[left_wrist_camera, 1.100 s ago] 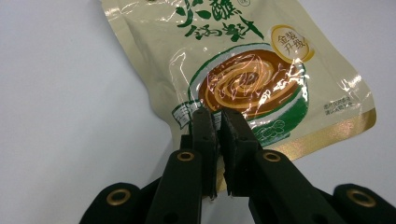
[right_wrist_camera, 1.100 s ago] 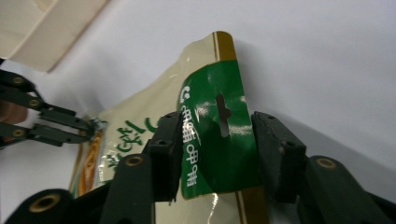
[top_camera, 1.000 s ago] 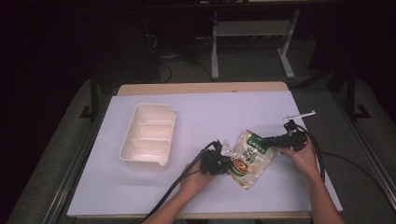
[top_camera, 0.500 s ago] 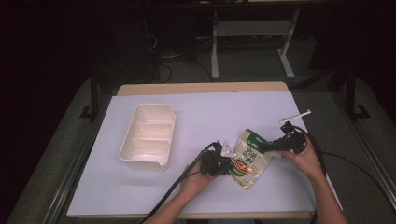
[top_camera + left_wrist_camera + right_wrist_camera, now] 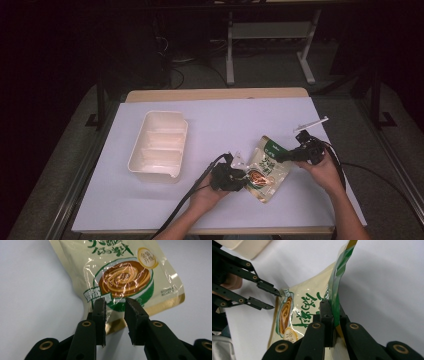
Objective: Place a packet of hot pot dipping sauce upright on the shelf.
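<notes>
Pouch (image 5: 266, 166) lies on the white table (image 5: 225, 125) in the high view, at about 5 o'clock from the table's middle, well apart from the tray (image 5: 159, 145) at 9 o'clock. The left gripper (image 5: 243, 176) sits at the pouch's near-left edge, the right gripper (image 5: 281, 157) at its far-right edge.

In the left gripper view, the left gripper (image 5: 115, 312) has its jaws a little apart; they have just been opening. The pouch (image 5: 120, 275) edge is between them at 12 o'clock, but the pads do not press on it, so this side is released.

In the right gripper view, the right gripper (image 5: 332, 315) has just been closing and now is clenched on the green edge of the pouch (image 5: 312, 307), which stands up from the table. The left gripper (image 5: 275, 300) is seen at 10 o'clock, jaws apart.

I judge the step is a handover: the right side takes the pouch. The next move calls for lifting it toward the tray without letting the thin edge slip.
</notes>
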`<state>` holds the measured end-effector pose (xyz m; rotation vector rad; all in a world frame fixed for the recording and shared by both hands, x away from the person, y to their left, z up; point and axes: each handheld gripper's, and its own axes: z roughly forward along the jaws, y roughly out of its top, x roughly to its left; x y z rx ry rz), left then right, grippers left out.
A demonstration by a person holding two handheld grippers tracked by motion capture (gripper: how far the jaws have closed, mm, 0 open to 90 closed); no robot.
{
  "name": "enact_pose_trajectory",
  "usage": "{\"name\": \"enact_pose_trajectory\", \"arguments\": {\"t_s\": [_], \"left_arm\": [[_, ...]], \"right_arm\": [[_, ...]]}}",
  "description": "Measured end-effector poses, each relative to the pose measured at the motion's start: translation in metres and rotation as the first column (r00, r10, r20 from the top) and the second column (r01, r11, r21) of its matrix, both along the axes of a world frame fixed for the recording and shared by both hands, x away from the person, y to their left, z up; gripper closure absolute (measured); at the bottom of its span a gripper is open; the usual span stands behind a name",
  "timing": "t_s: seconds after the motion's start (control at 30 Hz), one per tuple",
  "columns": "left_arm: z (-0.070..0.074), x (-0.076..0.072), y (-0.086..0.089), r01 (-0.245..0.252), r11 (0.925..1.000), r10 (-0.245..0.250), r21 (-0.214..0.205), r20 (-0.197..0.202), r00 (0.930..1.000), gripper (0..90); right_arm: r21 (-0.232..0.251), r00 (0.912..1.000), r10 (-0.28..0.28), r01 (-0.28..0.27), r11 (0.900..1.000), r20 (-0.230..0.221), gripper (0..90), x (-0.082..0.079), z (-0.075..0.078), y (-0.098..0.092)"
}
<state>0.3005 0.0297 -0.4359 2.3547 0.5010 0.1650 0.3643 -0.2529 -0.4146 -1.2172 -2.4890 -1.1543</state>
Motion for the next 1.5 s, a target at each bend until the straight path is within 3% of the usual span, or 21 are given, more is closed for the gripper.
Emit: {"name": "enact_pose_trajectory", "arguments": {"t_s": [0.2,0.5,0.77,0.93,1.5], "left_arm": [[0.006,-0.008,0.018,-0.005,0.9986,0.005,-0.053,0.005,1.0,62.0],[0.011,-0.021,0.039,-0.004,0.9963,0.007,-0.086,0.031,0.9995,52.8],[0.013,-0.031,0.068,-0.023,0.9927,0.027,-0.118,0.028,0.9993,48.9],[0.013,-0.038,0.081,-0.025,0.99,0.029,-0.139,0.023,0.9993,46.8],[0.014,-0.051,0.105,0.006,0.9878,0.0,-0.155,0.038,0.9993,38.8]], "right_arm": [[0.007,0.9975,0.032,-0.032,0.9994,0.063,89.7,-0.008,0.029,0.008],[0.007,0.989,0.067,-0.069,0.9976,0.132,89.7,-0.015,0.056,0.023],[-0.008,0.9754,0.1,-0.1,0.995,0.197,89.8,-0.017,0.08,0.041],[-0.064,0.9598,0.118,-0.105,0.9924,0.255,89.9,-0.019,0.093,0.055],[-0.05,0.9495,0.16,-0.152,0.9871,0.27,89.9,-0.005,0.111,0.077]]}}
